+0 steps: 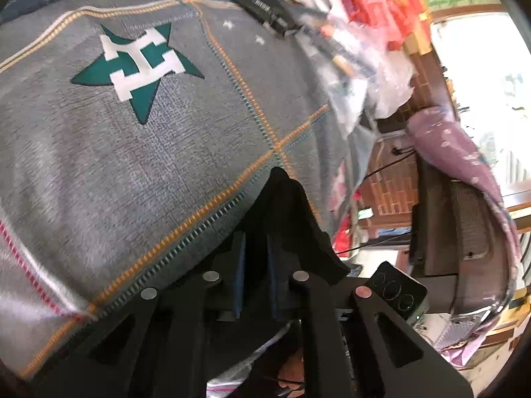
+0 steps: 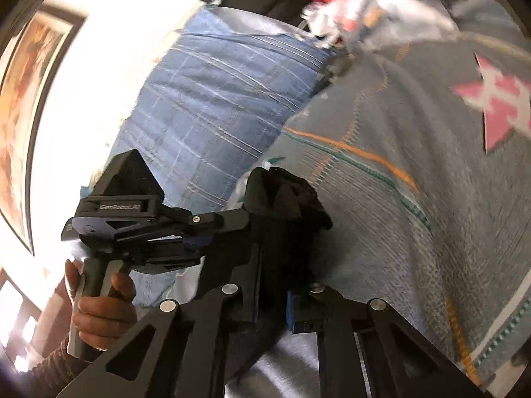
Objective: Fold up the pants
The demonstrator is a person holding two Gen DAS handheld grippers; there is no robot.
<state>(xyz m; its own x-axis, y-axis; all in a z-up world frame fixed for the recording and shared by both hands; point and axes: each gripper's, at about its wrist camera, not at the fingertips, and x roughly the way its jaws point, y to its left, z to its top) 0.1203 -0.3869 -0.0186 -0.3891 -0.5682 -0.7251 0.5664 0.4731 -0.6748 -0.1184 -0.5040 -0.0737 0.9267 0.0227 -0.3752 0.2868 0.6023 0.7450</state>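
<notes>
Left hand-held gripper [image 1: 255, 252]: jaws pinching a fold of black pants [image 1: 292, 205], which bunch over the fingertips. Right hand-held gripper [image 2: 270, 265]: likewise clamped on a wad of the same dark cloth. Beyond both: a grey blanket [image 1: 132, 152] with a green star patch [image 1: 136, 66]; a blue checked pillow [image 2: 205, 106] lies ahead-left of the right tool. Step, as judged: garment edge gripped at two points. Next move calls for carrying both holds together without slack.

Black pants [image 1: 285, 199], bunched and creased, are pinched between both grippers' closed fingers, their cloth bulging just past the fingertips.
</notes>
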